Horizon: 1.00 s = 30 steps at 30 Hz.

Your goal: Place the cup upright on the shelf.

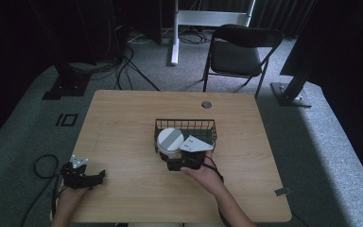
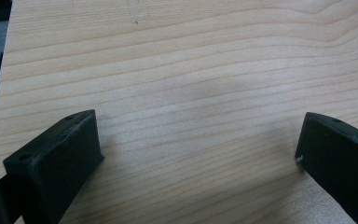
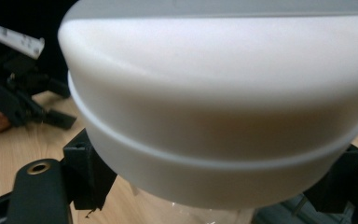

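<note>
Right claw point(image 1: 172, 158) clamped on white-lidded jar point(image 1: 170, 140) at basket point(image 1: 208, 125) rim; left claw point(image 1: 90, 178) splayed, near table edge.

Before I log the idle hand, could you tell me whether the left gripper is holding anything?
No, the left gripper has its jaws wide apart over bare table.

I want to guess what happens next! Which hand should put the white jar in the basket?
Probably the right. Its gripper already has the white jar between its fingers, right at the basket. The left gripper is open over bare table, far off at the near left corner.
</note>
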Motion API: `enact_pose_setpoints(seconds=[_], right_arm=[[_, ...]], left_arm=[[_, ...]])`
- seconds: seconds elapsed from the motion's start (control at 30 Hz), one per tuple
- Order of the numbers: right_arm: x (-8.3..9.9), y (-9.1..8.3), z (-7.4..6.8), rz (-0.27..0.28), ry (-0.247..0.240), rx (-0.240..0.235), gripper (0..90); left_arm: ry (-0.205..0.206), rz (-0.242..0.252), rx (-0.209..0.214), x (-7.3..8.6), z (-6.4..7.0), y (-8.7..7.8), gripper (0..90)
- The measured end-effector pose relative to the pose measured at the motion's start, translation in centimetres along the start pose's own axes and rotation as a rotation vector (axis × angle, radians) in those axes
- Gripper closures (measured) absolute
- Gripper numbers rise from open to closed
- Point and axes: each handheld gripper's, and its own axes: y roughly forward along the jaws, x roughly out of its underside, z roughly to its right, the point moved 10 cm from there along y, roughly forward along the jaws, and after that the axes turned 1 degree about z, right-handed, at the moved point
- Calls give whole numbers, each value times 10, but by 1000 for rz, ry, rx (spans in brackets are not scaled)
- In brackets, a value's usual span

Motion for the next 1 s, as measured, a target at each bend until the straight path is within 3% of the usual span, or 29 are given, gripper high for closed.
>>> enact_pose_setpoints(seconds=[0.27,0.4,0.47,0.6,0.67,0.87,1.0], right_arm=[[-19,-3,13,41,-3,45,184],[-26,-4,22,67,29,64,184],[-29,-5,27,68,5,97,185],[-33,-6,36,77,9,137,184],[-35,-6,42,80,18,147,184],[-39,-9,61,78,17,231,184],[-39,-11,76,79,44,289,184]], left_arm=[[1,-1,0,0,0,0,1],[1,-1,0,0,0,0,1],[1,-1,0,0,0,0,1],[1,-2,0,0,0,0,1],[1,-1,0,0,0,0,1],[0,-1,0,0,0,0,1],[0,0,0,0,0,0,1]])
